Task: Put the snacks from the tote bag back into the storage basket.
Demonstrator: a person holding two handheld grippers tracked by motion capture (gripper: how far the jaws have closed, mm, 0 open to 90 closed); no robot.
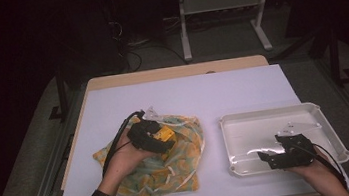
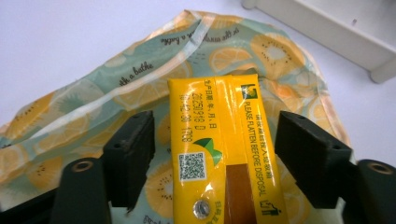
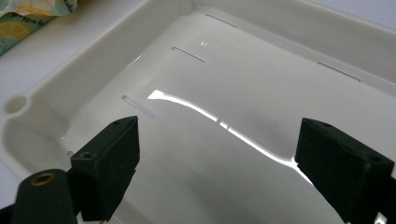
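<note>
A yellow drink carton [image 2: 219, 135] with printed text and a QR code lies on a fruit-print drawstring bag [image 2: 70, 116]. In the high view the bag [image 1: 171, 171] is crumpled at the table's left centre, with the carton [image 1: 169, 134] on top. My left gripper [image 2: 217, 140] is open, its jaws on either side of the carton with a gap on the left side. A hand holds this gripper [image 1: 154, 136] over the bag. My right gripper [image 3: 217, 154] is open and empty over the floor of a white tray [image 3: 70, 79]. In the high view it [image 1: 266, 159] is at the tray's near edge.
The white tray [image 1: 226, 122] sits at the table's right and holds nothing. A white sheet [image 1: 187, 94] covers the table. Beyond the far edge are a dark floor, cables and a desk frame [image 1: 184, 31].
</note>
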